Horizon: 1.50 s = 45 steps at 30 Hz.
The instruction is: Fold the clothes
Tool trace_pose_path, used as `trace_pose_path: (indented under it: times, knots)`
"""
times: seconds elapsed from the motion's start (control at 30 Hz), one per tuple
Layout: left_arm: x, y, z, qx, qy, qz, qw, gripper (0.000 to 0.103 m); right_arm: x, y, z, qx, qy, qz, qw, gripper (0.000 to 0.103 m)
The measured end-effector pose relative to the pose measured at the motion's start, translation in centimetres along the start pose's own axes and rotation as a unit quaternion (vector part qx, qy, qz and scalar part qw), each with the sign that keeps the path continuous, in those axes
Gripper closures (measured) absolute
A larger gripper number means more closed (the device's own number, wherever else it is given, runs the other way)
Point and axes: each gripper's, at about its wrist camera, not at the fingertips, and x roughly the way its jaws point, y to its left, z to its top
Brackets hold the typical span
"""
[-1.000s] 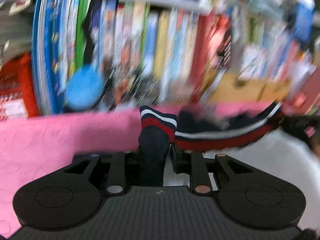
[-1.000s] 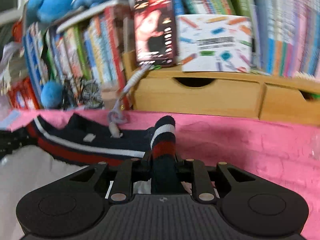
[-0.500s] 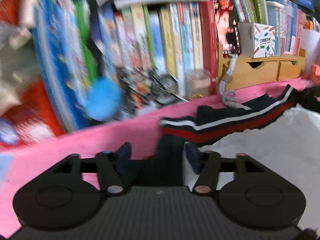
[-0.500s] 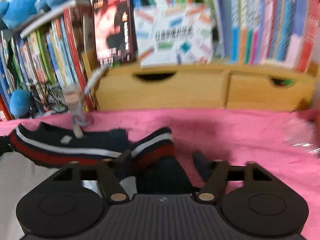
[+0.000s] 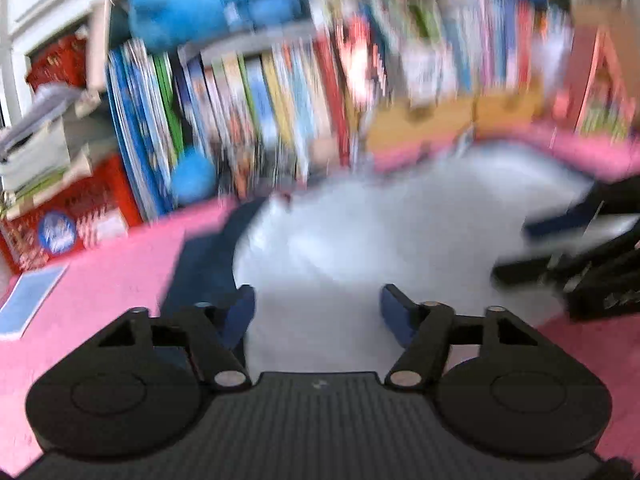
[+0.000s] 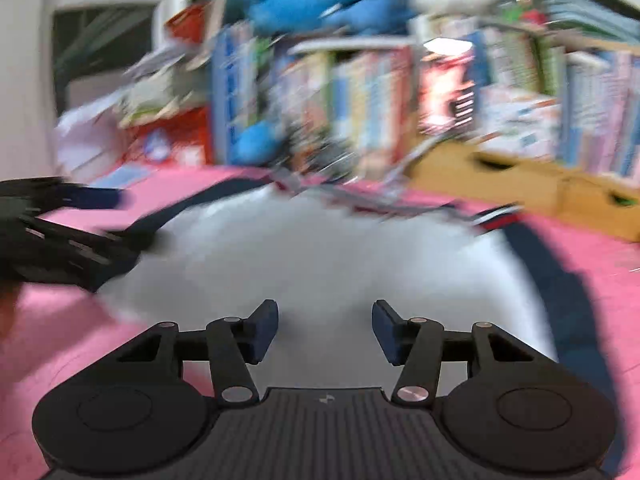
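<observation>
I see both grippers released now. One second ago each one was clamped on a striped cuff of the garment; half a second ago the fingers were already parting. Now the left gripper has its blue pads wide apart with nothing between them, and the right gripper is the same.

The garment lies flat on the pink cover and fills the middle of both frames, with its white body below the fingers. A navy sleeve runs down the right side of the right wrist frame, and the striped cuff rests at its upper end. Both pictures are much blurred. The bookshelf stands behind, in the upper part.
</observation>
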Motion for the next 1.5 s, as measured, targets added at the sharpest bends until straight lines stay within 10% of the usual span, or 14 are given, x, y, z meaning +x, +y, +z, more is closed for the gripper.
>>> trace_pose_path:
  times: [0.17, 0.4, 0.53, 0.7, 0.87, 1.0, 1.17, 1.33, 1.5]
  knots:
    - [1.2, 1.2, -1.7, 0.03, 0.052, 0.056, 0.9966, 0.029, -0.5, -4.5, -1.8, -0.003, 0.037, -0.101, 0.994, 0.052]
    - [-1.2, 3.0, -2.8, 0.11, 0.042, 0.087, 0.9892, 0.027, -5.0, -16.8, -4.2, 0.007, 0.07, -0.305, 0.95, 0.054]
    - [-3.7, 1.7, -2.6, 0.177, 0.011, 0.061, 0.9822, 0.037, -8.4, -11.5, -5.1, -0.137, 0.004, -0.207, 0.969, 0.047]
    - [-6.1, -2.8, -2.8, 0.274, -0.032, 0.009, 0.961, 0.034, -7.9, -0.4, -7.3, -0.365, -0.032, -0.076, 0.927, 0.038]
    - [-5.6, -7.5, -2.9, 0.322, -0.052, -0.048, 0.944, 0.035, -3.5, 3.7, -6.4, -0.371, -0.009, -0.038, 0.928, 0.08]
    - [-3.0, -10.4, -3.3, 0.384, -0.062, -0.046, 0.92, 0.05, -1.9, 3.0, -4.2, -0.323, -0.006, -0.04, 0.946, 0.088]
    - [-0.1, -9.7, -1.6, 0.357, -0.053, -0.032, 0.9321, 0.087, -3.8, -0.1, -2.5, -0.278, -0.03, -0.012, 0.96, 0.087]
    - [-1.8, -8.1, -0.2, 0.329, -0.063, -0.039, 0.9414, 0.088, -4.1, 3.5, -5.4, -0.417, -0.055, -0.045, 0.906, 0.062]
    - [-2.4, -7.9, -0.6, 0.345, -0.065, -0.035, 0.9356, 0.085, 0.4, 6.3, -5.4, -0.459, -0.047, -0.083, 0.883, 0.087]
